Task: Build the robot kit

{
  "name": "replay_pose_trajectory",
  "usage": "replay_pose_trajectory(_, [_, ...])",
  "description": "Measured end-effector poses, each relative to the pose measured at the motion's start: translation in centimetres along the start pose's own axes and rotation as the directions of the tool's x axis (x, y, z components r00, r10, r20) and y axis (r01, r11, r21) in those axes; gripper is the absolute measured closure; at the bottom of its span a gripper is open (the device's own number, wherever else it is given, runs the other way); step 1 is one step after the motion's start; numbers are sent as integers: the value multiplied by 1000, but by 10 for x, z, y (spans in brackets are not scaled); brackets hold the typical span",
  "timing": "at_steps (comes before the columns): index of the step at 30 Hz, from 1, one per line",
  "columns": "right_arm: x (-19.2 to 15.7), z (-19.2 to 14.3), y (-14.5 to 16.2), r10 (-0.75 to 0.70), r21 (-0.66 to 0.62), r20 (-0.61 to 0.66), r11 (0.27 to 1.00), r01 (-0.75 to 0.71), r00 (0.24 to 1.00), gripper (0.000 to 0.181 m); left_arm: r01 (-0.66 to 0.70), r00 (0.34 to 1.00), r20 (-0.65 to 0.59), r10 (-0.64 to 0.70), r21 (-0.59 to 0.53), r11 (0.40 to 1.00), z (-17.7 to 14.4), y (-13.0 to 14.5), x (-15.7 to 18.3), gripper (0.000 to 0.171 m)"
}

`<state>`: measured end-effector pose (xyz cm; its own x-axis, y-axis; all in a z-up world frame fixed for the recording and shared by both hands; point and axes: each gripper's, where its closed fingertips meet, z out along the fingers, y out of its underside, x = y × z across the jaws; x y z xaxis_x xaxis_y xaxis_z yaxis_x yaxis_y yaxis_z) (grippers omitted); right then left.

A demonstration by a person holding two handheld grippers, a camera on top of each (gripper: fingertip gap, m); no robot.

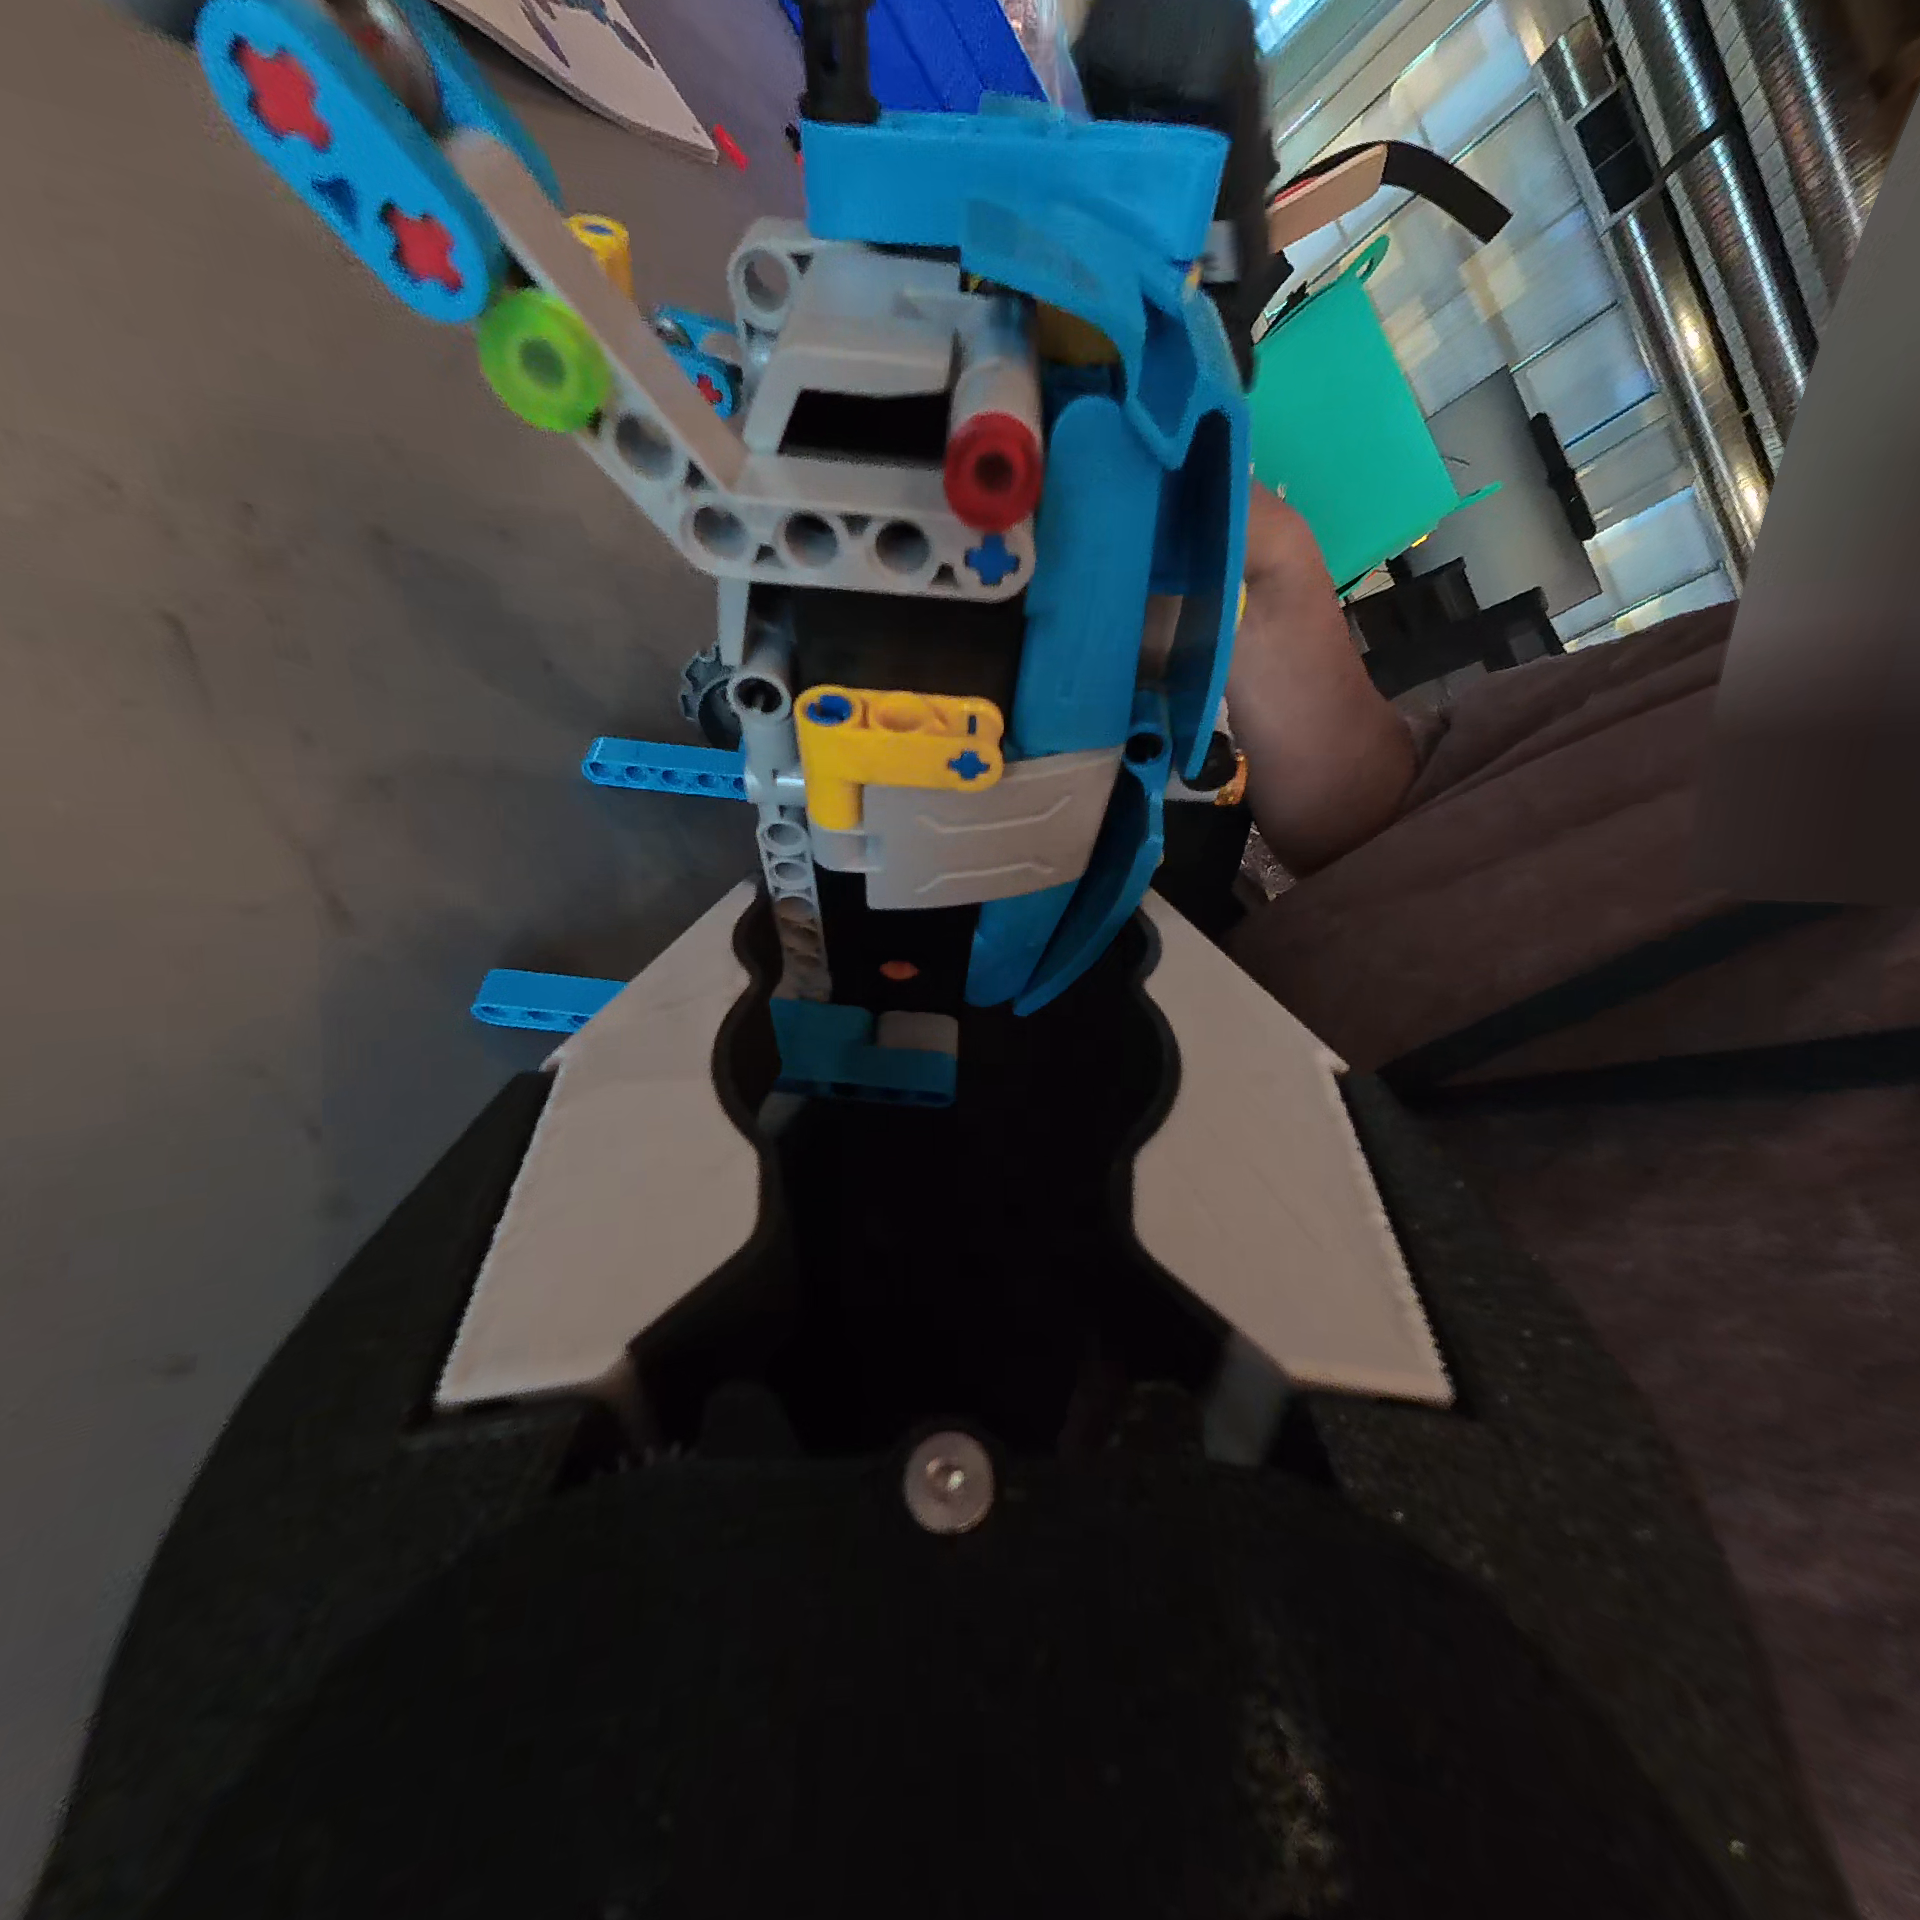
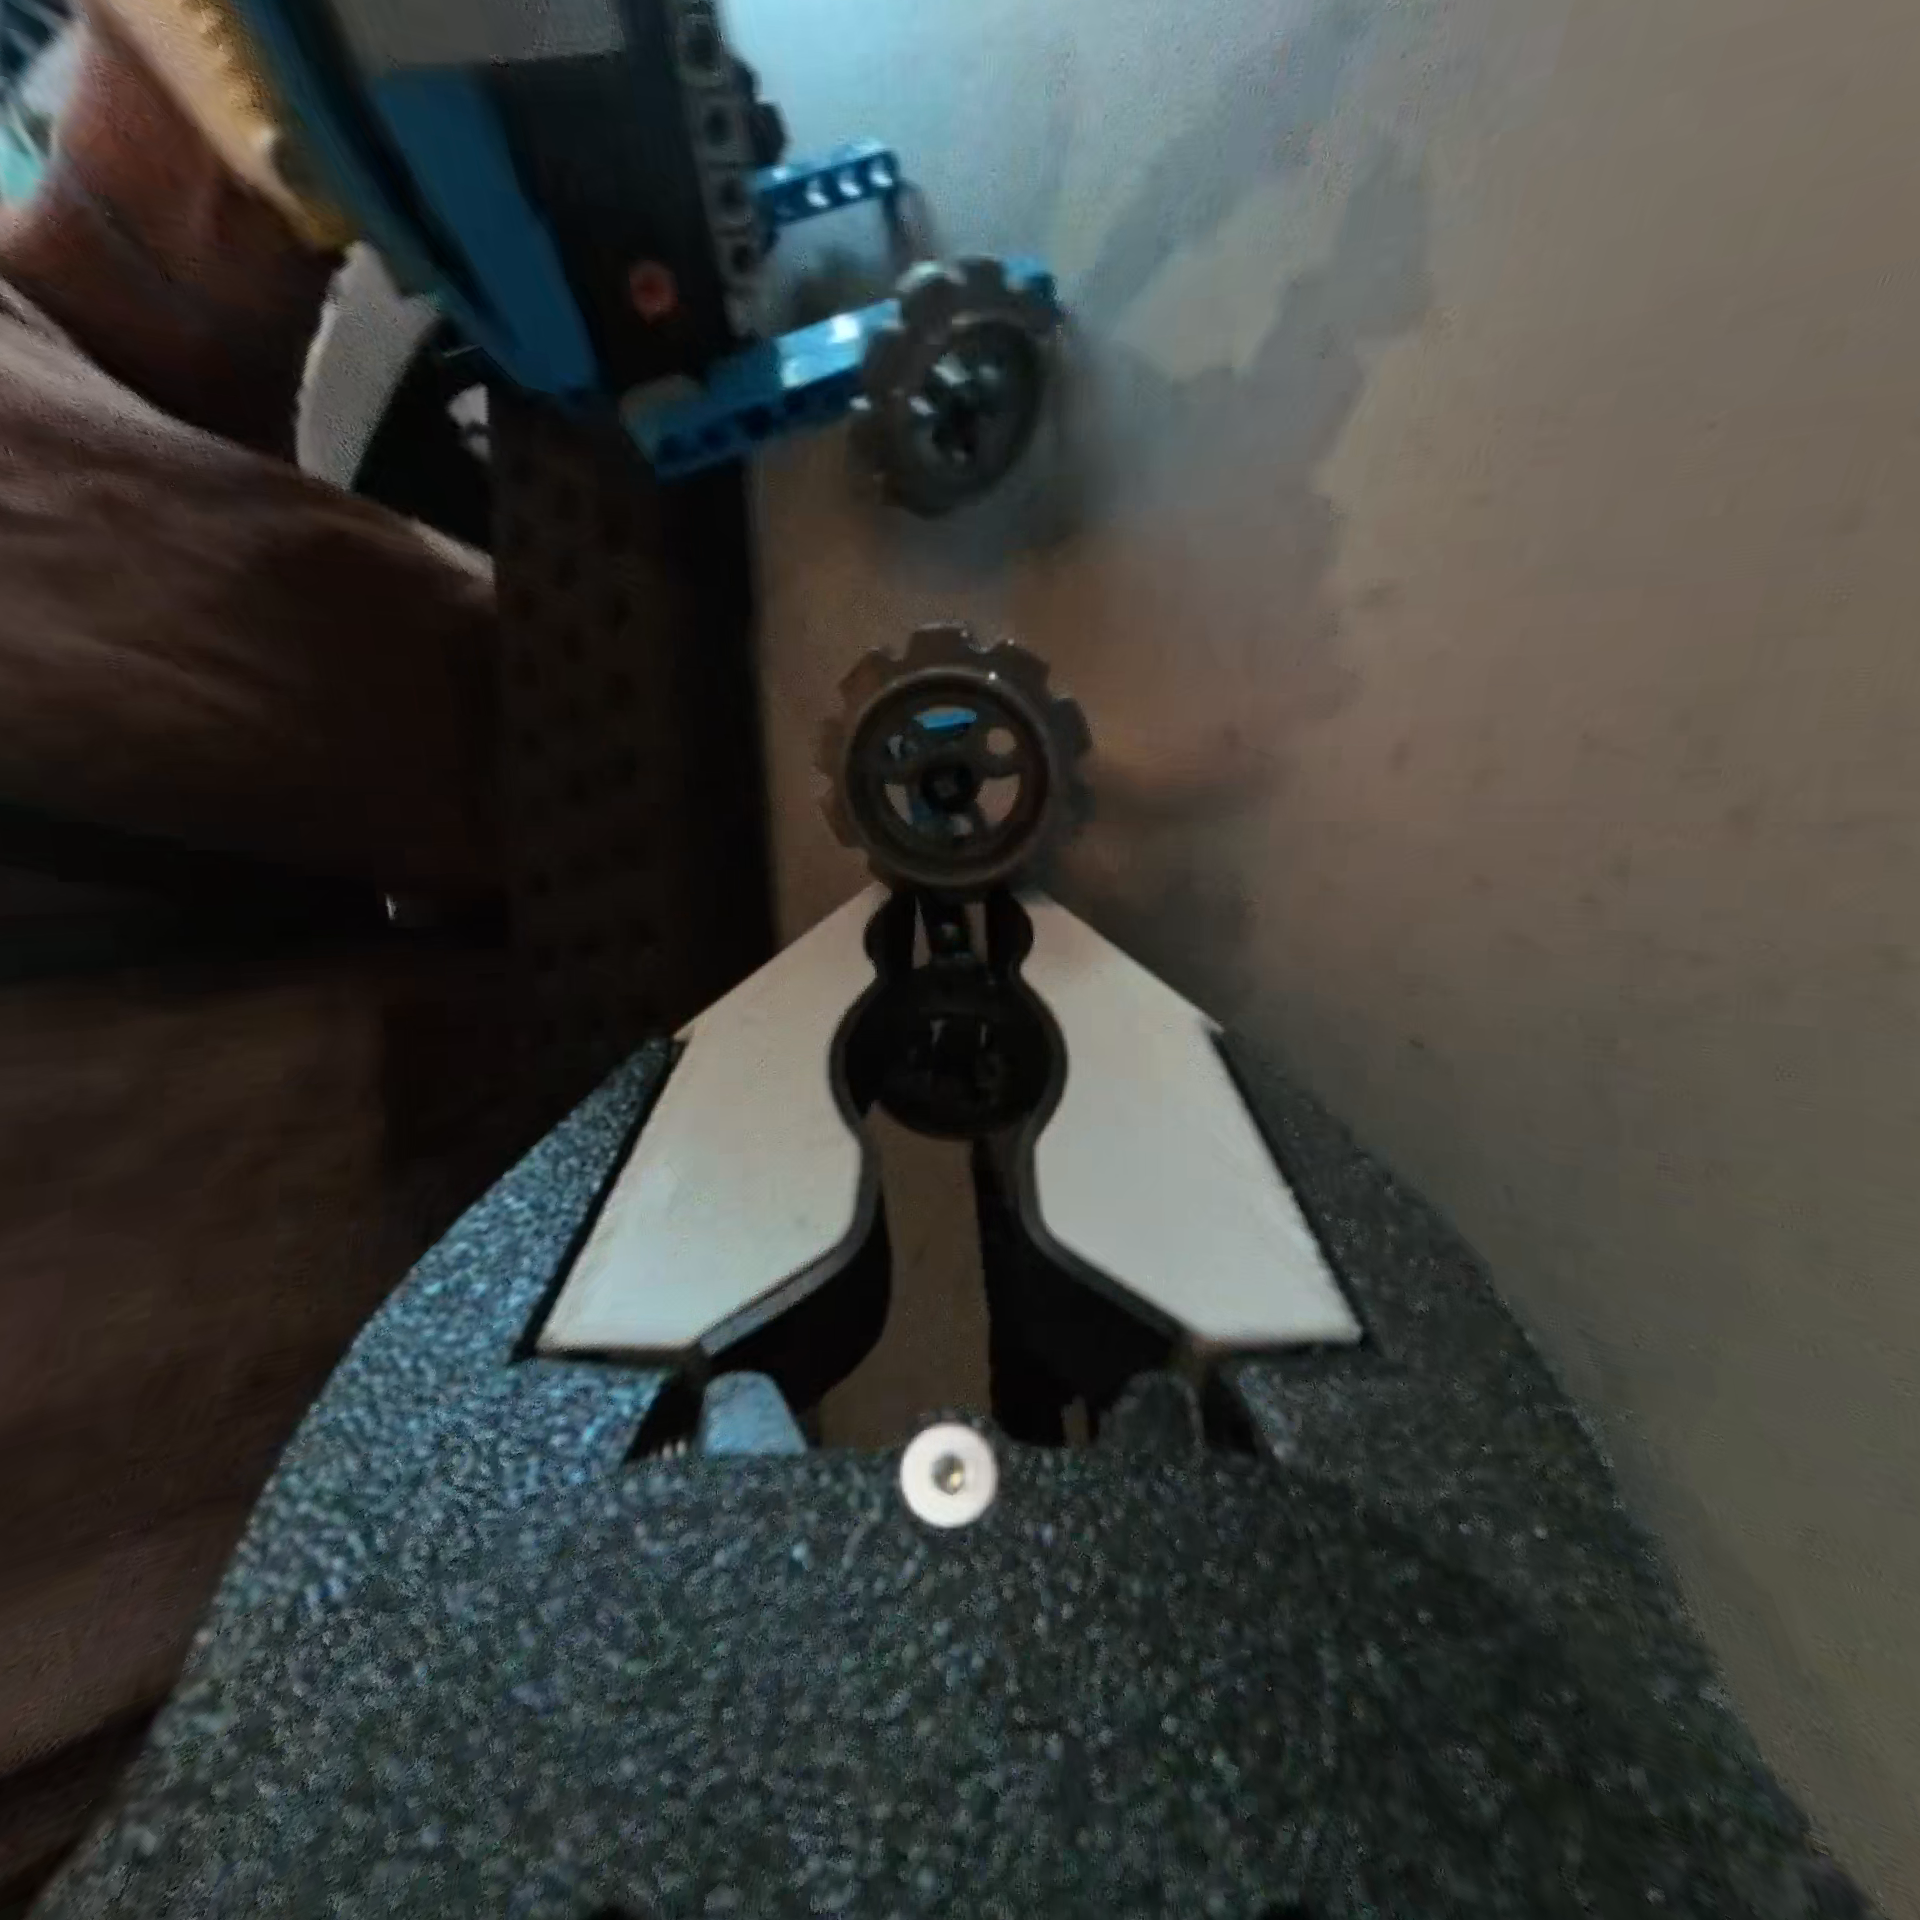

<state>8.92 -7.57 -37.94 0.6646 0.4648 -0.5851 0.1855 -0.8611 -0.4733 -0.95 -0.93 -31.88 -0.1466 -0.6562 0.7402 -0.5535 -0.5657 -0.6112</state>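
My left gripper (image 1: 945, 935) is shut on the lower end of a brick-built model (image 1: 894, 582). The model is blue, grey and black, with yellow connectors, a red pin, a green disc and a blue oval plate on a grey arm. Two blue beams (image 1: 665, 771) stick out of its left side toward the table. My right gripper (image 2: 951, 920) is shut on a dark grey toothed wheel (image 2: 961, 769), which stands out past its fingertips close to the table. The model (image 2: 499, 208) shows at upper left in the right wrist view. A second toothed wheel (image 2: 951, 390) sits on one of its blue beams (image 2: 769, 374).
A grey table surface (image 1: 260, 623) fills the left. A booklet (image 1: 603, 73), a small red piece (image 1: 730, 145) and a blue box (image 1: 935, 42) lie at its far end. A person's arm (image 1: 1309, 686) is behind the model. The left gripper's black body (image 2: 623, 623) stands beside my right gripper. The grippers' ends are close to 15 cm from one another.
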Motion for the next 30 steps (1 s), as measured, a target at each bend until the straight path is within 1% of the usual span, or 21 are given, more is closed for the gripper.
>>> replay_pose_trajectory(2, [-1,-3,-2,-110,-9,-67,994,109,992,167,-1,1000,2,1,0,1000,0,0,0,107])
replay_pose_trajectory(3, [1,-3,2,-158,-41,-103,987,155,982,167,-3,1000,4,3,1,1000,0,0,0,107])
replay_pose_trajectory(4, [5,-2,6,-198,-77,-134,979,189,971,167,-6,1000,7,6,0,1000,1,1,0,107])
replay_pose_trajectory(6, [5,1,6,-236,-73,-148,971,228,960,164,-19,1000,16,19,-5,1000,2,2,0,107])
replay_pose_trajectory(9, [6,3,0,-225,-9,-153,974,226,962,164,-45,998,39,46,-16,999,4,6,-2,106])
replay_pose_trajectory(11, [9,1,-4,-228,36,-187,970,239,955,164,-56,997,51,58,-27,998,5,8,-3,106])
replay_pose_trajectory(15, [9,2,-8,-205,116,-216,965,234,955,164,-52,997,56,54,-25,998,5,9,-4,106])
replay_pose_trajectory(18, [12,-1,-8,-245,92,-268,956,278,932,164,-36,998,51,36,-10,999,4,6,-6,106])
replay_pose_trajectory(21, [13,0,-10,-220,110,-258,961,255,941,164,-28,998,48,28,-1,1000,3,5,-6,106])
replay_pose_trajectory(25, [14,-4,-16,-256,122,-317,944,307,913,164,-25,998,52,25,3,1000,4,5,-7,106])
replay_pose_trajectory(28, [14,-12,-22,-237,160,-336,940,303,911,165,-15,999,46,15,10,1000,3,4,-8,106])
replay_pose_trajectory(30, [19,-16,-20,-222,158,-347,944,291,911,165,-5,999,42,4,21,1000,2,2,-8,106])
